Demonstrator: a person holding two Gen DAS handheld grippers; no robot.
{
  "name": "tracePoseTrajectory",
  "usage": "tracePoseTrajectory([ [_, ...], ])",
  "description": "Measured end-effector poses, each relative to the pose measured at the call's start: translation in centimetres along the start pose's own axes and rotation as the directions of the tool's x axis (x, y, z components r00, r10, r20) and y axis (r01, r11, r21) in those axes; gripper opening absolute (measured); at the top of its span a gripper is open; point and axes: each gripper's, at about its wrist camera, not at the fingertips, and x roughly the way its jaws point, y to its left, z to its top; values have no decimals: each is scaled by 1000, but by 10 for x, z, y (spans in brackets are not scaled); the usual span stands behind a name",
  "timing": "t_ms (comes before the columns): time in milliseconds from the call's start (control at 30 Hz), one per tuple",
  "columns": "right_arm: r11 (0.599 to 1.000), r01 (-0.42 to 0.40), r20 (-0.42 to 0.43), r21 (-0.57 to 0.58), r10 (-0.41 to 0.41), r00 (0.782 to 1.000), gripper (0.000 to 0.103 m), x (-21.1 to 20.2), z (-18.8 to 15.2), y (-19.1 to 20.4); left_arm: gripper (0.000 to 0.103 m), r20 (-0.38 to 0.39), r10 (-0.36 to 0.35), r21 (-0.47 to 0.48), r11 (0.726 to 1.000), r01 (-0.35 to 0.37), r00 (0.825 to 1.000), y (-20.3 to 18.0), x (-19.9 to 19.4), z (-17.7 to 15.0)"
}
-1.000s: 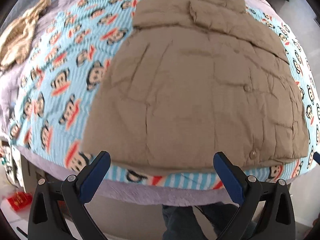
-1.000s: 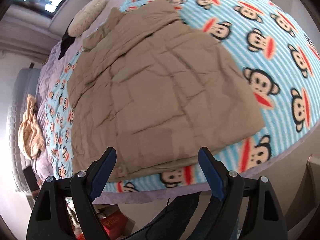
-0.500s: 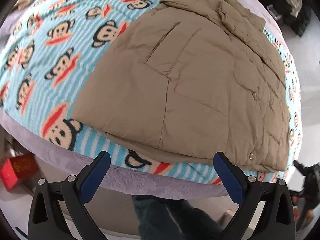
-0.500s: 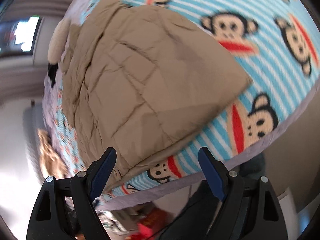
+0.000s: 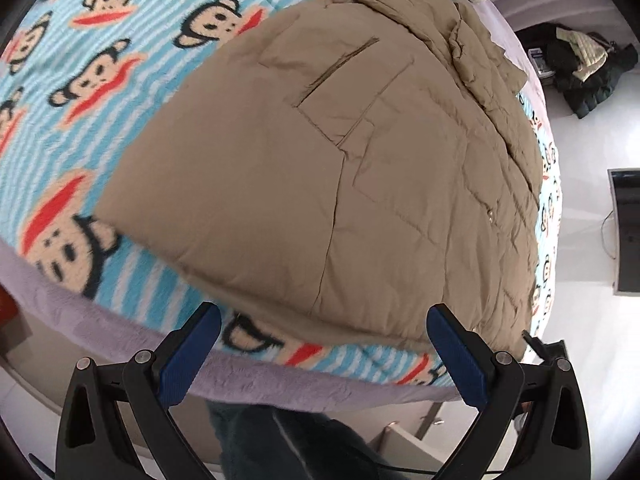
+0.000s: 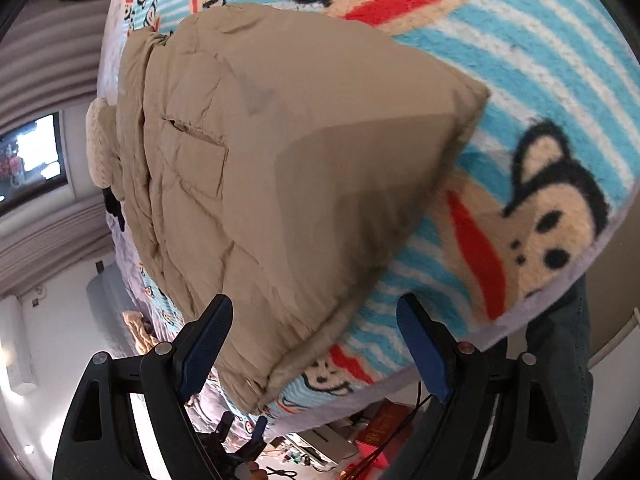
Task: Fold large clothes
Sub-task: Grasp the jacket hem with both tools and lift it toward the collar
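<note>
Closing on just the top layer could let the puffy jacket (image 5: 320, 184) slip; your left hand-held gripper (image 5: 324, 344) and right hand-held gripper (image 6: 316, 336) gape wide, empty, near its hem.

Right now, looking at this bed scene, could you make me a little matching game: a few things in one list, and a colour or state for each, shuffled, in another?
Things:
1. jacket
2. blanket
3. left gripper
4. bed cover edge

Descriptions:
A. plain lilac, fuzzy
B. blue and white stripes with monkey faces
C. tan, quilted, lying flat on the bed
D. jaws wide apart, nothing between the blue pads

Pairs: 1-C, 2-B, 3-D, 4-A
</note>
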Motion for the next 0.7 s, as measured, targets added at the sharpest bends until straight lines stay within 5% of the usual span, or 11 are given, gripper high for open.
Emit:
tracePoseTrajectory([
  [167,999,-44,5,31,44,999,87,2,2,0,103,5,-53,-18,998,53,999,-6,7,14],
  [233,995,-100,10,19,100,995,87,-1,2,5,95,13,-72,-6,997,72,997,-12,4,18],
  [267,993,-113,14,15,113,993,87,-3,3,8,88,14,-79,1,997,79,997,-14,3,20],
  [367,993,-113,24,20,112,993,87,-1,4,12,45,-18,-83,17,996,84,996,-18,5,28],
  [400,994,-108,24,32,108,994,87,1,5,12,23,-25,-75,25,997,76,997,-18,6,30],
  [433,994,-105,25,37,105,994,84,1,5,10,19,-27,-67,36,997,68,997,-19,5,33],
  [500,994,-102,28,48,101,994,67,1,4,10,19,-14,-82,52,995,83,997,-20,-2,36],
  [567,995,-90,26,40,89,996,16,1,0,12,14,-5,-91,80,993,91,996,-23,-10,38],
  [700,998,-54,53,-44,57,997,9,-5,-8,29,14,18,-91,160,983,87,996,-37,-27,43],
])
